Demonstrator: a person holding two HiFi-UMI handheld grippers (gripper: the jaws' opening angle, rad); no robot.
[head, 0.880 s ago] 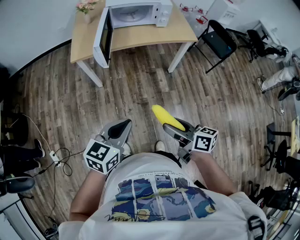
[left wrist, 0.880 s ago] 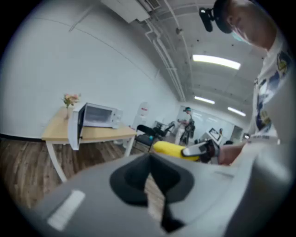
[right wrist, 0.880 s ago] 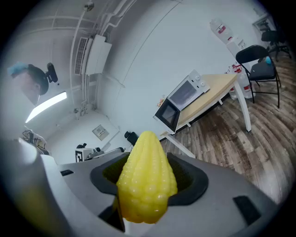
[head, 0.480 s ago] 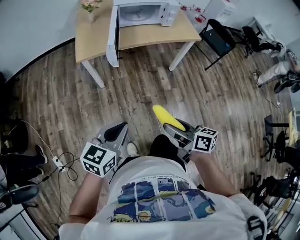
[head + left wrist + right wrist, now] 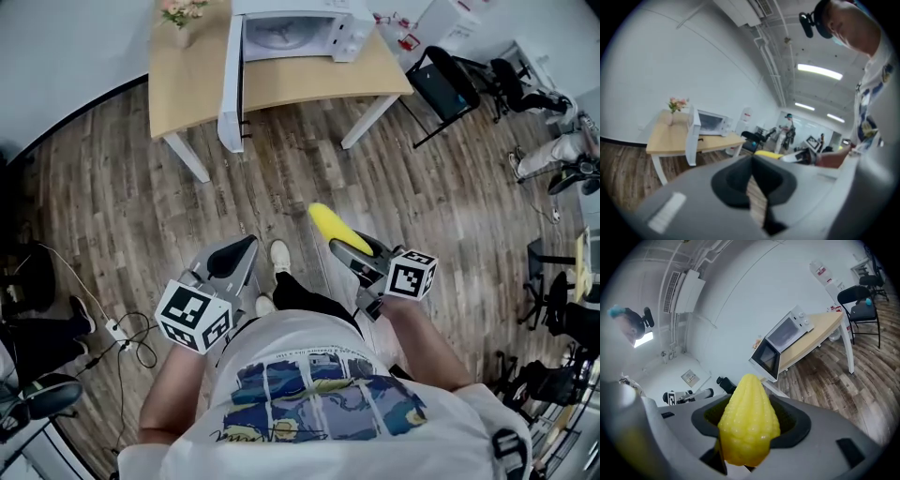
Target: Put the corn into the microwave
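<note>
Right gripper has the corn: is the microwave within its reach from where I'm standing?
Probably not yet. The right gripper holds the corn well short of the microwave on the table, with wood floor between. The door hangs open, so stepping closer should do.

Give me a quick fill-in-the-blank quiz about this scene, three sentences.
The right gripper grips the corn; the left gripper holds ___.
The door of the microwave stands ___.
The microwave sits on a wooden ___.
Missing: nothing; open; table.
</note>
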